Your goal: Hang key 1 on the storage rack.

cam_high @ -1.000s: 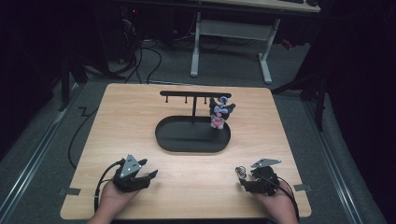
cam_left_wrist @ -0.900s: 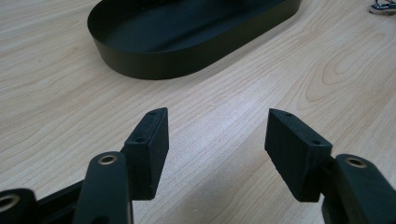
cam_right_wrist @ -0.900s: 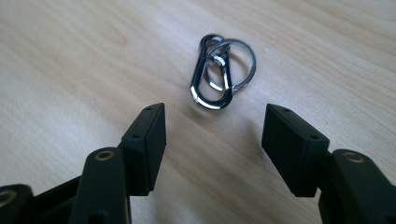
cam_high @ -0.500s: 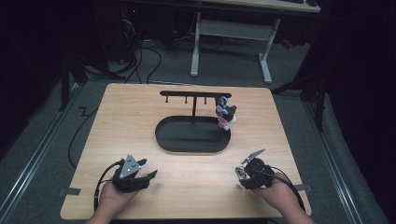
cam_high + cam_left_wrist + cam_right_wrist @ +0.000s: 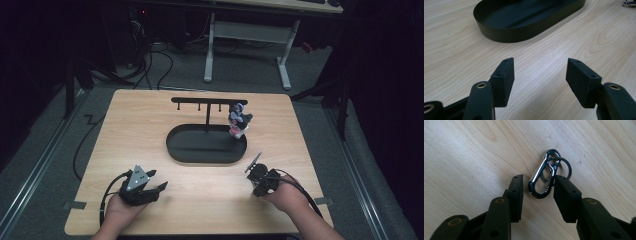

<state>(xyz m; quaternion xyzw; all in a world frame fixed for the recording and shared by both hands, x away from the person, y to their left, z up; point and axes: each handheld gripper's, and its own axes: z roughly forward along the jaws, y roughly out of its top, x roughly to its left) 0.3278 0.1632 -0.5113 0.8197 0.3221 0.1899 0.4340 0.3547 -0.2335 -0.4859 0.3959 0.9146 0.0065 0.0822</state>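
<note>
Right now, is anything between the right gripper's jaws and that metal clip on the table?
Nothing visible. The carabiner clip lies on the bare table between the right gripper's jaws, which have just been closing around it; a small gap remains on each side.

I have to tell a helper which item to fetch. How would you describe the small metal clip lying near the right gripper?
On the light wooden table, look toward the near right from the black oval tray. Between the jaws of the right gripper lies a shiny silver carabiner clip with a dark key ring looped through it, flat on the wood. It is the only bright metal piece there.
</note>
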